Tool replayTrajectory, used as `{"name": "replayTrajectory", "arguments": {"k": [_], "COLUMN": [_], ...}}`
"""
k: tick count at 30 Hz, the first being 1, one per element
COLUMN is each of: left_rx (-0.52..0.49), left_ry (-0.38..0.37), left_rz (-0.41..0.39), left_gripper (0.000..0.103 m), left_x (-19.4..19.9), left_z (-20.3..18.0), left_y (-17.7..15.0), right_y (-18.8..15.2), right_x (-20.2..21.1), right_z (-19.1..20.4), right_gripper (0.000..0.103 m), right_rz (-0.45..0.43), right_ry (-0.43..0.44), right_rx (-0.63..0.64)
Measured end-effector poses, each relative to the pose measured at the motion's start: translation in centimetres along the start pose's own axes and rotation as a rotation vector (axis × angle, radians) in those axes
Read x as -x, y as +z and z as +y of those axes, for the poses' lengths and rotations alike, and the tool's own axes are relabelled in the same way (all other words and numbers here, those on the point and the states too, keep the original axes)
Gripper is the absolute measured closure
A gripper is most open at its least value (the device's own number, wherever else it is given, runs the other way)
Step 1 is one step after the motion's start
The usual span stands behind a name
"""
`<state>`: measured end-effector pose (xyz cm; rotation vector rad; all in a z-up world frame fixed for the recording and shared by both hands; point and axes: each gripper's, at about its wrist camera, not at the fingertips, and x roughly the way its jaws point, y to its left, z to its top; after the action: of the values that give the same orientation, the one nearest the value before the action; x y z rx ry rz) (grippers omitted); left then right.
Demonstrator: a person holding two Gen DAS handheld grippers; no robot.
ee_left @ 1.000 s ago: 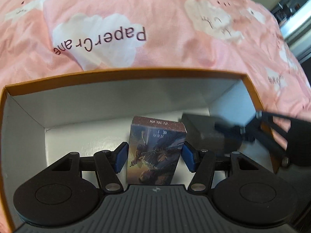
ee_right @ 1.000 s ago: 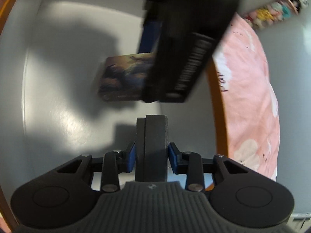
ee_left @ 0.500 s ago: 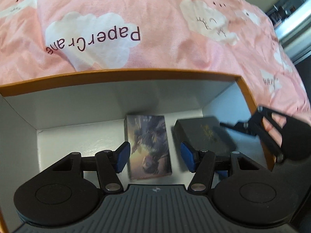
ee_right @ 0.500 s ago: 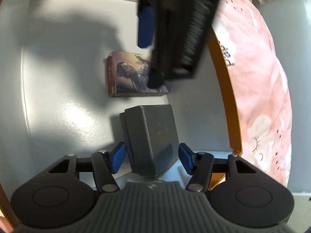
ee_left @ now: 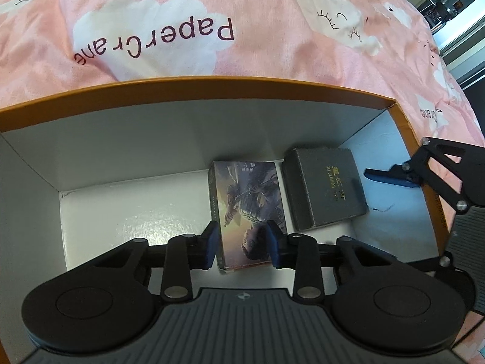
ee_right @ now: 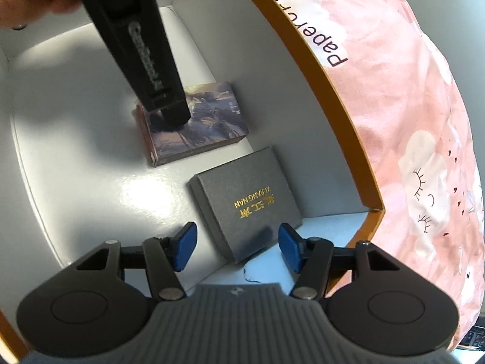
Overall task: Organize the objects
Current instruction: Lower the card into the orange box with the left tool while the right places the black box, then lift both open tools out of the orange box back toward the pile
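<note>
Bed with pink quilt [ee_left: 272, 45], soft, creased, white cloud prints, "PaperCrane" lettering. On it an open box [ee_left: 212, 86]: orange rim, plain white card walls, glossy white floor with glare.

Two flat things lie side by side on the box floor, just apart. Card pack [ee_left: 247, 209]: glossy, printed figure art, reddish edge. Grey case [ee_left: 324, 191]: matte, square, gold lettering.

Left hand-held gripper [ee_left: 242, 244]: jaws closing, card pack between blue pads, pads at or just off its sides; contact hard to judge.

Right hand-held gripper [ee_right: 236, 250]: released, jaws wide, grey case's near corner between pads, untouched.

Room at top right of left view: blurred shelving, unreadable. Hand at top left of right view, cut off by frame.
</note>
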<state>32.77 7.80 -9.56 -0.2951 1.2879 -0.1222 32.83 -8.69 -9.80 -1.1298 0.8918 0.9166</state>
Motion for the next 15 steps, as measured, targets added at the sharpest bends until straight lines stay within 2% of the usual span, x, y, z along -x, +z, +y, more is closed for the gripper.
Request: {"name": "replayTrajectory", "arguments": {"k": [2, 7, 8, 15], "left_rx": [0.012, 0.062, 0.074, 0.12], "left_ry": [0.003, -0.036, -0.046, -0.023], "left_rz": [0.006, 0.015, 0.014, 0.002], "left_gripper": [0.068, 0.077, 0.081, 0.081], "left_x": [-0.4, -1.0, -1.2, -1.5], "left_z": [0.0, 0.0, -0.1, -0.4], "left_y": [0.3, 0.5, 0.6, 1.1], "right_y": [-0.1, -0.4, -0.5, -1.3], "right_x": [-0.1, -0.9, -0.9, -1.2], "right_z": [0.1, 0.5, 0.4, 0.9], "right_gripper": [0.044, 0.062, 0.062, 0.062], "right_rz": [0.008, 0.022, 0.021, 0.006], "right_ry": [-0.005, -0.063, -0.058, -0.057], "right_rx": [0.0, 0.008, 0.001, -0.014]}}
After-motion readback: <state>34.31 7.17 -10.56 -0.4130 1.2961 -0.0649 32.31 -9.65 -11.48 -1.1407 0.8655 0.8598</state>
